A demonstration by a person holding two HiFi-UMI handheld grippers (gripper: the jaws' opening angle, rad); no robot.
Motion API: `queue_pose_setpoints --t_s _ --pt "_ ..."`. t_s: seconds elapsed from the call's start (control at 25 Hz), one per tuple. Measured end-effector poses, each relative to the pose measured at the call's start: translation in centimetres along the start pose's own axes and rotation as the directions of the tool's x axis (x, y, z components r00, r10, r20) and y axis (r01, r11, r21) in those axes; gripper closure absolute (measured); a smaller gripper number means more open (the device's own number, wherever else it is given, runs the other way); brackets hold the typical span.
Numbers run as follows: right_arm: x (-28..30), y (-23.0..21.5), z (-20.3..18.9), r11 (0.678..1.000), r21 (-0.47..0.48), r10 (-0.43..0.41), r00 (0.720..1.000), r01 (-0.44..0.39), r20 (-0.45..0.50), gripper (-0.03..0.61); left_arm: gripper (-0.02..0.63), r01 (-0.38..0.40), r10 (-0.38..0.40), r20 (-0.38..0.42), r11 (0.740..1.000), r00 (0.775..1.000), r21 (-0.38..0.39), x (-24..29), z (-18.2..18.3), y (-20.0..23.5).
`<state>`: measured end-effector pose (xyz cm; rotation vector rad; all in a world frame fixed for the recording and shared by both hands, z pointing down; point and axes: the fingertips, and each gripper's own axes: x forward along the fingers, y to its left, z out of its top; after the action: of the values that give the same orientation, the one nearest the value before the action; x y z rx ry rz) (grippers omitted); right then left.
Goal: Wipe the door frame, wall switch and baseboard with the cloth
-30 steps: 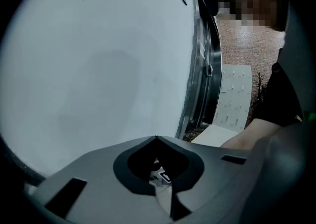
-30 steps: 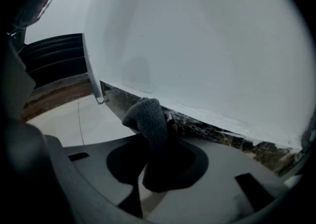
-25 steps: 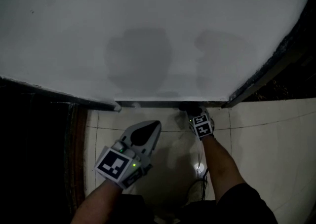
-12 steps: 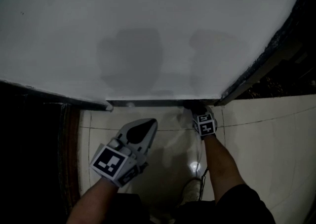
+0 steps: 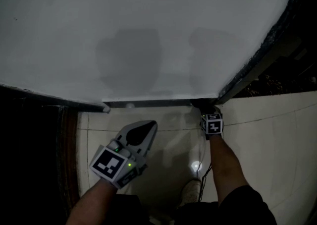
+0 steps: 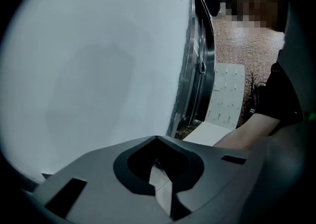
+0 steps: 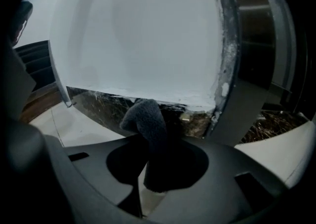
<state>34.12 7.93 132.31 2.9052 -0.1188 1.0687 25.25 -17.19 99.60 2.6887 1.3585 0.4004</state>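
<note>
Baseboard (image 5: 148, 103) pass nearly done
My right gripper (image 5: 205, 111), clamped on the cloth (image 7: 147, 125), slid right to the door frame (image 5: 247, 70) at centre-right; left gripper (image 5: 142, 133) closed, empty.

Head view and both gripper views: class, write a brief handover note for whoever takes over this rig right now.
Left hand-held gripper: shut, empty, held above the floor.
Right hand-held gripper: shut on the cloth, whose tip is at the baseboard, near the door frame.
Done: the pictures do not show what is already wiped.
Left: probably the rest of the baseboard, and the frame and switch if unwiped. No switch is clearly in view.
</note>
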Motion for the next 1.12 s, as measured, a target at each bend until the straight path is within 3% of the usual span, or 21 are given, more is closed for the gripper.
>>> queue_pose_setpoints --t_s 0.12,0.52,0.6,0.72,0.8,0.96,1.12 --pt "-0.4 -1.7 -0.4 0.999 0.034 -0.033 0.999 0.034 -0.008 0.490 0.623 0.002 -0.002 -0.024 1.000 1.000 -0.008 0.0 -0.3 -0.1" --pt "-1.9 -5.7 -1.6 0.978 0.156 -0.138 0.990 0.136 0.000 0.491 0.623 0.006 -0.007 0.052 1.000 0.999 0.004 -0.6 0.7 0.7" --pt "-2.5 -5.6 -1.7 0.981 0.142 -0.138 0.990 0.136 0.002 0.491 0.623 0.003 -0.003 0.058 1.000 0.998 0.002 -1.1 0.9 1.0" --pt "-3.1 -1.7 -1.1 0.999 -0.014 -0.032 0.999 0.033 0.022 0.491 0.623 0.005 -0.005 0.058 1.000 0.998 -0.003 -2.2 1.1 1.4" --pt "-3.2 2.9 -0.1 0.985 -0.157 0.084 0.996 -0.078 0.034 0.491 0.623 0.014 -0.013 0.046 1.000 0.999 -0.016 -3.2 1.1 1.4" --pt "-3.1 13.4 3.2 0.908 -0.328 0.296 0.953 -0.259 0.066 0.491 0.622 0.026 -0.026 0.023 1.000 0.999 -0.017 -5.5 1.2 1.5" --pt "-2.2 25.4 5.6 0.802 -0.420 0.491 0.870 -0.425 0.056 0.491 0.622 -0.032 0.033 0.026 0.999 0.999 -0.007 -8.2 1.3 3.4"
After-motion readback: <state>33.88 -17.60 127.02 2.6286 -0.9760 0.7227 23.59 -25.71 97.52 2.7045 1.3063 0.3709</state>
